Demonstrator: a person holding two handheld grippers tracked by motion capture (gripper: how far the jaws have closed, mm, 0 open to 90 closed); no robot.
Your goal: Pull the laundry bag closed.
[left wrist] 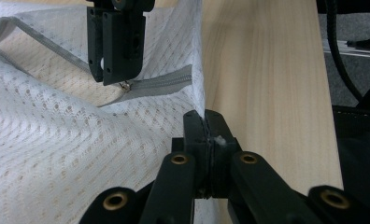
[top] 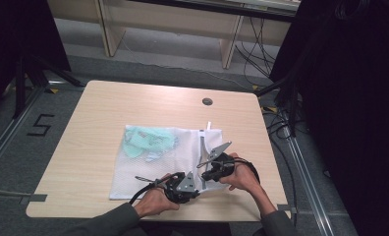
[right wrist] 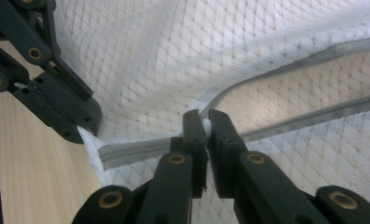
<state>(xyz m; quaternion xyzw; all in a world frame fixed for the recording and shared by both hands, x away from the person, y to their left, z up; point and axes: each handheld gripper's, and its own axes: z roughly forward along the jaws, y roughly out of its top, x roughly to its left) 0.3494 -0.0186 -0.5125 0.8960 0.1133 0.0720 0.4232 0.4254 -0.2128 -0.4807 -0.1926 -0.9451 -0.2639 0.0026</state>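
Flat on the table [top: 94, 147], mesh bag [top: 148, 172] holds green cloth [top: 151, 140]; left gripper [left wrist: 205, 122] pinches its corner edge, right gripper [right wrist: 202, 122] its zip pull [right wrist: 205, 126].

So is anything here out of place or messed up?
Nothing looks damaged or spilled. The white mesh bag lies rumpled, its grey zipper partly open. The left gripper pinches the bag's corner while the right gripper clamps the zipper's pull.

A white mesh bag [top: 158, 162] lies flat on the counter [top: 99, 128], near its front edge, with pale green cloth [top: 148, 140] showing through at its far left. Its grey zip [right wrist: 286, 116] runs along the right side, partly open, with the mesh corner lifted and bunched.
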